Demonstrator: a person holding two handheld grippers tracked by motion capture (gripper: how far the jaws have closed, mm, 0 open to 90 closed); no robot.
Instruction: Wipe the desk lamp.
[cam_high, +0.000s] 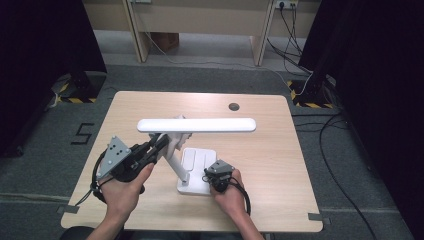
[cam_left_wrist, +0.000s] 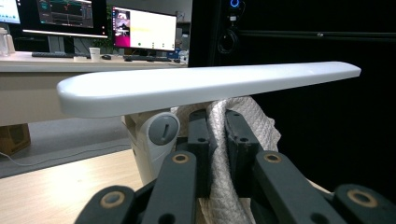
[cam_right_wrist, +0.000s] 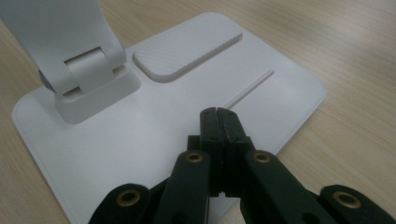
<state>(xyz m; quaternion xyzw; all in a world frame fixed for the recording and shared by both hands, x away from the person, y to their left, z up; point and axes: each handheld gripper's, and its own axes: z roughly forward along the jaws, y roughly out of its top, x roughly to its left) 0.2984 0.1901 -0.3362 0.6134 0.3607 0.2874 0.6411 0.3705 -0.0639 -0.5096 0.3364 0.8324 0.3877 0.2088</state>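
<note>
On the light wooden table (cam_high: 280, 165), a white desk lamp (cam_high: 190, 150) is being handled with both grippers.

At the left of the high view, the left gripper (cam_high: 150, 150) is being held in the person's left hand (cam_high: 122, 192) and is being pointed toward the lamp's upper joint, just beneath the long lamp head (cam_high: 196, 125). In the left gripper view, a white braided rope (cam_left_wrist: 223, 154) is being pinched between the two black jaws, which are being kept nearly together with only the cord's thickness between them. The rope is seen looping up behind the jaws, close under the lamp head (cam_left_wrist: 205, 86), and the round grey hinge cap (cam_left_wrist: 163, 130) of the lamp arm is lying just beside the jaws on their left.

Toward the middle of the table, the lamp's flat base (cam_high: 197, 172) is being rested on the wood, with the slanted arm (cam_high: 175, 160) rising from it to the head.

At the right, the right gripper (cam_high: 212, 175) is being held in the right hand (cam_high: 231, 197). In the right gripper view, its jaws are being kept fully closed with nothing between them, and their tips are being pressed on or held just over the base (cam_right_wrist: 154, 135), near a thin groove (cam_right_wrist: 250, 88) and in front of a ribbed rectangular pad (cam_right_wrist: 187, 49).
</note>
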